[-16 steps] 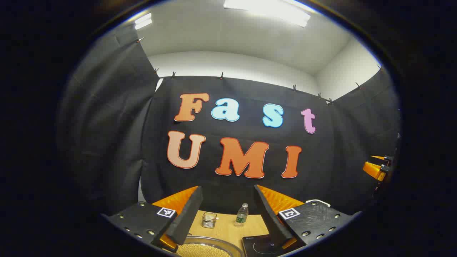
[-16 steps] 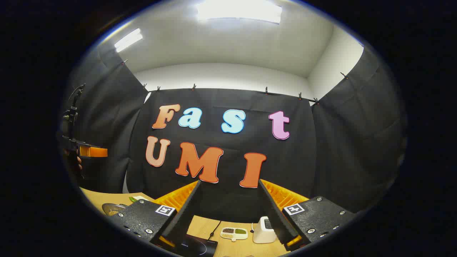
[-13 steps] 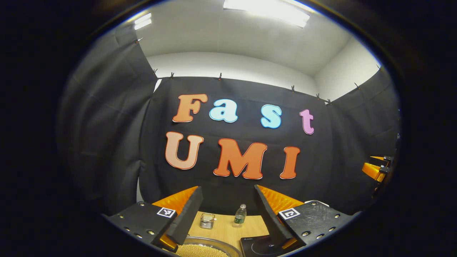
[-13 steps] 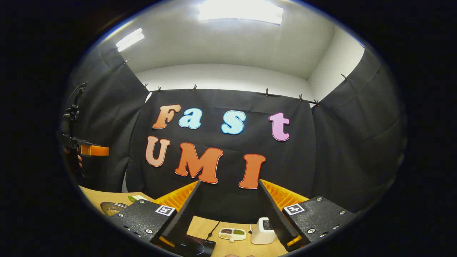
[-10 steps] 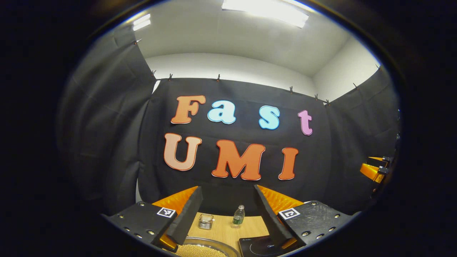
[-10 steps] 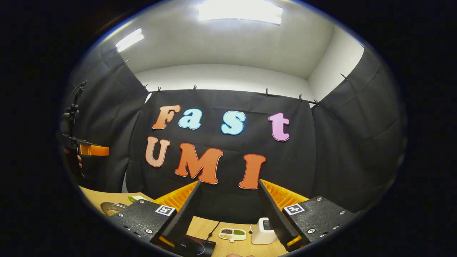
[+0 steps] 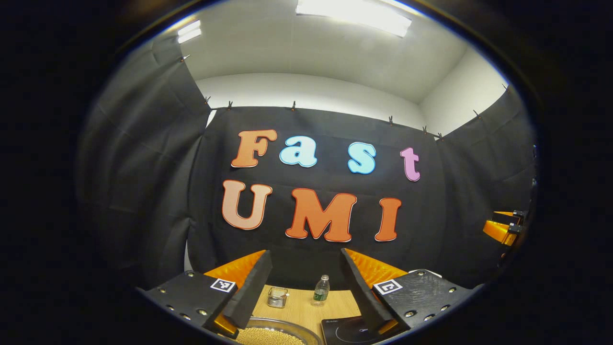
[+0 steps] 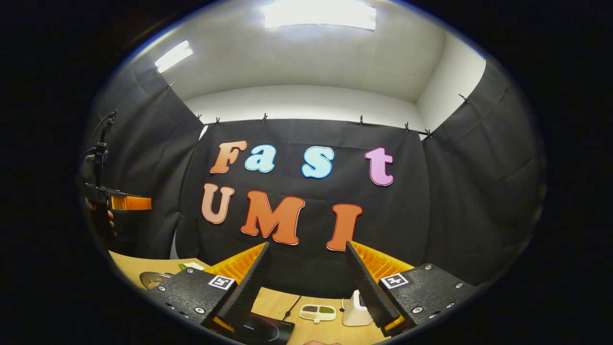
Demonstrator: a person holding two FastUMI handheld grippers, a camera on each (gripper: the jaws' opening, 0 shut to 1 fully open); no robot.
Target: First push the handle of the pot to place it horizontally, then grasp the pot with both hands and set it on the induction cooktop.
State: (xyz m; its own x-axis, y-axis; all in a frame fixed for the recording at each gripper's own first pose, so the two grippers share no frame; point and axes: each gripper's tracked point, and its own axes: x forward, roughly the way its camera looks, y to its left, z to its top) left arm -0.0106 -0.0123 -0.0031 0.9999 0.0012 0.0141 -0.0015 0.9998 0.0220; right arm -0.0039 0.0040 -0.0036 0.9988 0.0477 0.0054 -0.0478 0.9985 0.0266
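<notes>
Both hand-held grippers, left [image 7: 302,280] and right [image 8: 306,273], spread, empty, barely drifted; round steel pot [image 7: 273,334] untouched beside black induction cooktop [image 7: 346,330].

- Bright ceiling lights [image 7: 353,14] overhead blow out to white glare in both views.
- Fisheye bends walls strongly at the edges.
- Table [image 8: 330,331] below each gripper looks dim, slightly soft.

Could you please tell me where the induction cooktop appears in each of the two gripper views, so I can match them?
Left gripper view: the induction cooktop lies at the bottom edge, right of centre, beside the right finger.
Right gripper view: the black slab sits at the bottom, left of centre, beside the left finger.
Shared landmark: the wooden table under it.
</notes>
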